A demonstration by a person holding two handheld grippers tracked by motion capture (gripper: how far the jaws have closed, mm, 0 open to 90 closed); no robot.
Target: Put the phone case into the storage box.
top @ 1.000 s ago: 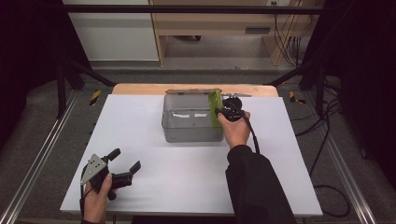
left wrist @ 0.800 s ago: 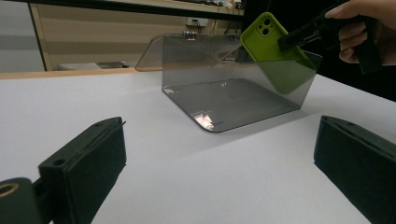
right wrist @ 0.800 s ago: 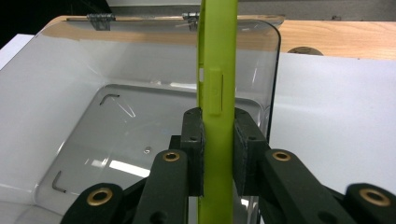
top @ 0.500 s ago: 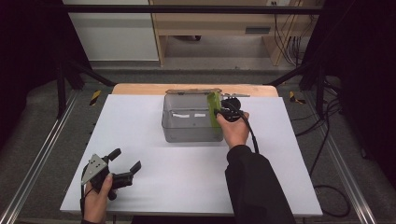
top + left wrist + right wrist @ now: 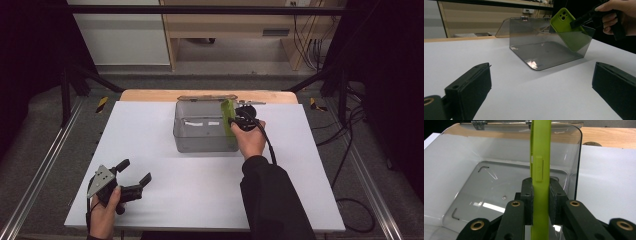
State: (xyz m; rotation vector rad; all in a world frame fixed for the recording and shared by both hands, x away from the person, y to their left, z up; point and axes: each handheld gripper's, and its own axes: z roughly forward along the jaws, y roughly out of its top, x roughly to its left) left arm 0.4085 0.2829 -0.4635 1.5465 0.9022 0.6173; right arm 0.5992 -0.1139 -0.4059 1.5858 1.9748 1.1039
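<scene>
Green phone case [image 5: 540, 170] held edge-on in my right tongs [image 5: 540, 195] — the two pads press on its flat sides, one on each. From the high view, my right tongs [image 5: 239, 120] hold the case [image 5: 228, 122] tilted at the right wall of the smoky clear box [image 5: 200, 135], its lower part inside the box. In the left tongs view the case [image 5: 567, 30] slants, camera cut-out uppermost, its bottom end showing through the box [image 5: 544, 47] wall; whether that end touches the box floor I cannot tell. The box lid is folded back at the far side. The box stands toward the far middle of the white tabletop [image 5: 150, 125]. My left tongs [image 5: 134, 172] rest near the front left corner of the tabletop — spread wide, nothing between them, well apart from the box.
</scene>
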